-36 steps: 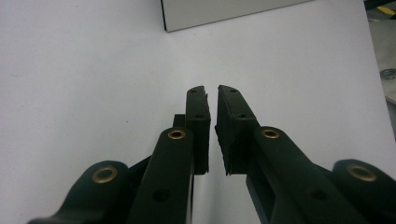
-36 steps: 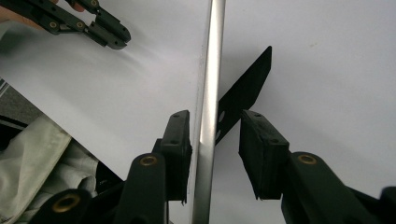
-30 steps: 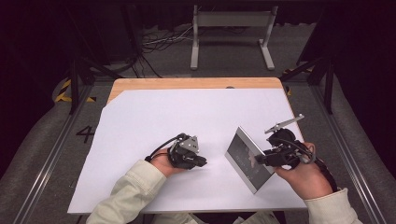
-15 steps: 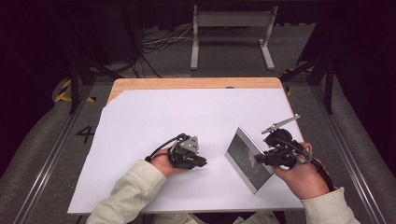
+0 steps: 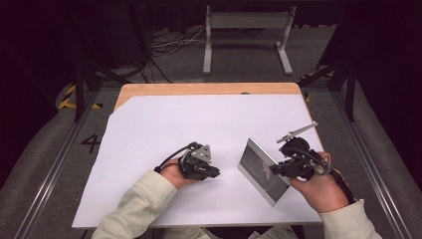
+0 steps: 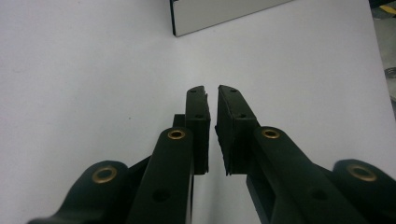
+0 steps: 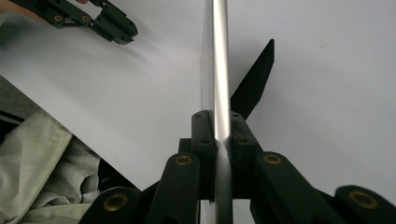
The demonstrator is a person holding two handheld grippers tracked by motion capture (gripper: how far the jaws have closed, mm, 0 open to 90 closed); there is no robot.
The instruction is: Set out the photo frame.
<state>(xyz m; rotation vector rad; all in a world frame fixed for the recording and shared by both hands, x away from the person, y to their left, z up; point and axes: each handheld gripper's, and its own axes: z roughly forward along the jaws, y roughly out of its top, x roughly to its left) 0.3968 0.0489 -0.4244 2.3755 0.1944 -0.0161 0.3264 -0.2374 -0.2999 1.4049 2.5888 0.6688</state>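
On white tabletop (image 5: 164,129), dark room, grey floor (image 5: 45,164)

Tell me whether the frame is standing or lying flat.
Standing on edge: the right gripper clamps the frame upright.

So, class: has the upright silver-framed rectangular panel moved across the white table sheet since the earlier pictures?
No. The silver-framed rectangular panel stands where it did relative to the white sheet's near edge, with the right gripper closing on its edge.
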